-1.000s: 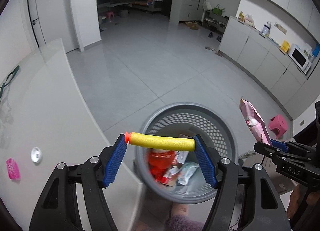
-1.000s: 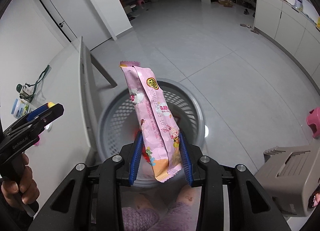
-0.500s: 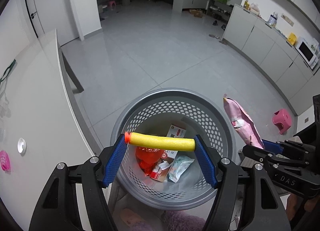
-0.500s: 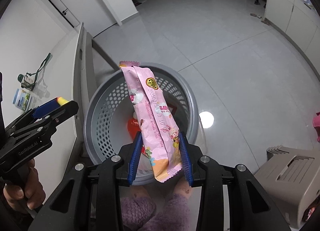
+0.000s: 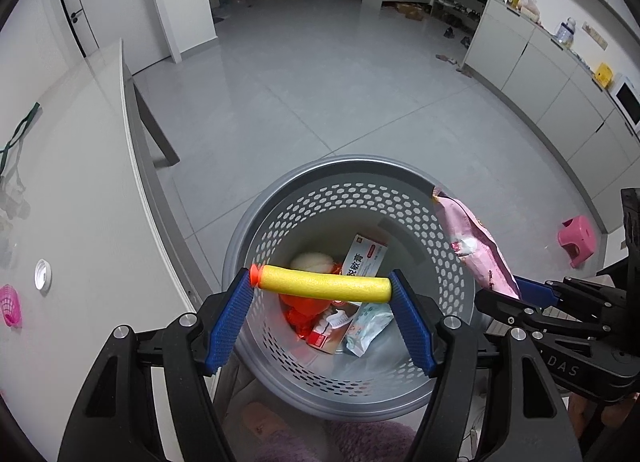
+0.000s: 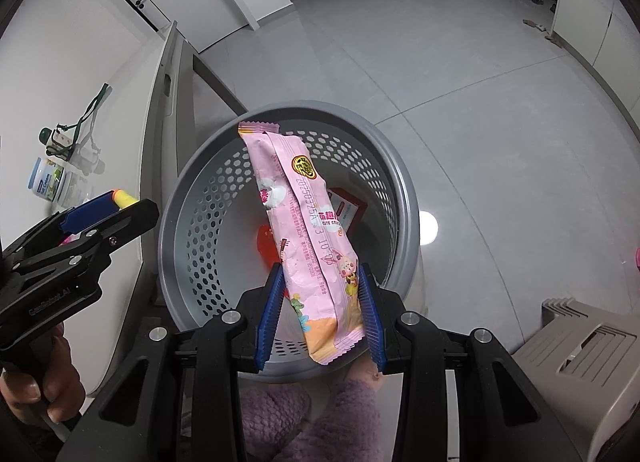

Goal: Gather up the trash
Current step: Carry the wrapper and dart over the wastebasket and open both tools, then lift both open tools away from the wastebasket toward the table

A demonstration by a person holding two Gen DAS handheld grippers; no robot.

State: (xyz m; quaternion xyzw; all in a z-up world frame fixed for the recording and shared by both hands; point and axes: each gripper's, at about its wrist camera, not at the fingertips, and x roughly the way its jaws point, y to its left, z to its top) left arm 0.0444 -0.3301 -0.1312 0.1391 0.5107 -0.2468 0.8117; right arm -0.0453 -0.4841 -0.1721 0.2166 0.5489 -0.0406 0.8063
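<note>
My left gripper [image 5: 322,294] is shut on a yellow foam dart [image 5: 326,287] with an orange tip, held endwise between the blue pads above the grey perforated trash basket [image 5: 304,202]. My right gripper [image 6: 320,304] is shut on a pink snack wrapper [image 6: 304,222], which stands upright over the same basket [image 6: 400,182]. The basket holds a red wrapper [image 5: 304,302], a white and red box [image 5: 366,260] and a pale packet [image 5: 368,326]. The right gripper with its wrapper [image 5: 476,250] shows at the basket's right rim in the left wrist view. The left gripper [image 6: 120,202] shows at the left in the right wrist view.
A white table [image 5: 80,222] stands left of the basket, with a white cap [image 5: 42,273], a pink item [image 5: 10,304] and bottles [image 6: 52,182] on it. A beige stool [image 6: 580,346] is at the right, a pink stool [image 5: 578,238] farther off. Cabinets [image 5: 540,62] line the right wall.
Both grippers have moved over the basket and lower toward it, so its inside now fills the middle of both views. Both still hold their items.
</note>
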